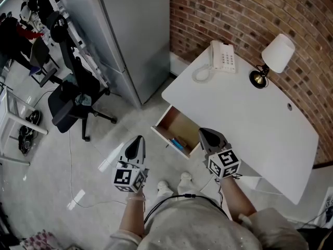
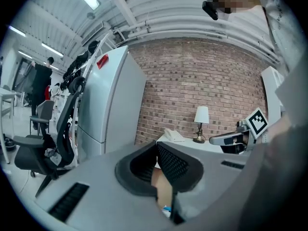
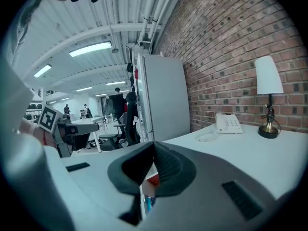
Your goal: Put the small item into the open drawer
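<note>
An open wooden drawer (image 1: 165, 120) juts from the front-left of a white desk (image 1: 250, 119). A small blue item (image 1: 177, 142) lies inside it near the front. My left gripper (image 1: 139, 139) hangs over the floor just left of the drawer, shut with nothing held. My right gripper (image 1: 204, 133) hovers at the drawer's right corner, also shut and empty. In the left gripper view the jaws (image 2: 156, 146) meet at the tips, and the blue item (image 2: 166, 209) shows through the gap below. In the right gripper view the right gripper (image 3: 153, 144) is likewise closed at the tips.
A white telephone (image 1: 222, 55) and a small lamp (image 1: 273, 56) stand at the desk's back, against a brick wall (image 1: 250, 9). A tall grey cabinet (image 1: 125, 30) stands left of the desk. A black office chair (image 1: 73, 100) and a cable (image 1: 88, 202) occupy the floor.
</note>
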`<control>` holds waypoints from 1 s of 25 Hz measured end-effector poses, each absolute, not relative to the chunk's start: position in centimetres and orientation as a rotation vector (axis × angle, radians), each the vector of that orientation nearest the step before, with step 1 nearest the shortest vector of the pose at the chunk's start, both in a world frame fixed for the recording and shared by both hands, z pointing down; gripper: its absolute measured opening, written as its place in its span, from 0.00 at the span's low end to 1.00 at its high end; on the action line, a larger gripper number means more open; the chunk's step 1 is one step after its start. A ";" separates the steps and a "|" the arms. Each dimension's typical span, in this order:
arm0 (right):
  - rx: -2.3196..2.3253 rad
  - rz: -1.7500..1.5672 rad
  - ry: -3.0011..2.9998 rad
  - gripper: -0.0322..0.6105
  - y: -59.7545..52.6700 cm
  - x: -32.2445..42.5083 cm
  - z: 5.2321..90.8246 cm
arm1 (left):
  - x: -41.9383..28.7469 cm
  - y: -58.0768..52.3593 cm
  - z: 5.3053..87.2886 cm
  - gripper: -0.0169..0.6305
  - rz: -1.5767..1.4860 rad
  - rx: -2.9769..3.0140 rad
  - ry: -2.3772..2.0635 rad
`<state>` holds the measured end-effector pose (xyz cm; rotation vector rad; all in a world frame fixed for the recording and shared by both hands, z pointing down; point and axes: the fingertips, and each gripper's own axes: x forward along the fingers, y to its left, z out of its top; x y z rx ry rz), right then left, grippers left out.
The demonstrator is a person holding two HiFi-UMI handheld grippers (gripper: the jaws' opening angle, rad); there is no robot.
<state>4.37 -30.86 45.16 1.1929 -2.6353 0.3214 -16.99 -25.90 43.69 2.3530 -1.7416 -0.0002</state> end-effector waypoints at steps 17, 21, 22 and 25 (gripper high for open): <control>1.262 0.238 -2.706 0.06 -31.2 5.6 41.2 | -18.9 -25.7 40.6 0.04 -0.036 2.354 -1.835; 1.269 0.221 -2.726 0.06 -31.0 5.9 40.4 | -19.2 -25.5 39.7 0.04 -0.049 2.349 -1.860; 1.267 0.216 -2.734 0.06 -30.9 5.9 40.2 | -19.2 -25.4 39.5 0.04 -0.052 2.352 -1.865; 1.259 0.199 -2.756 0.06 -30.8 5.9 39.6 | -19.3 -25.2 38.9 0.04 -0.064 2.357 -1.881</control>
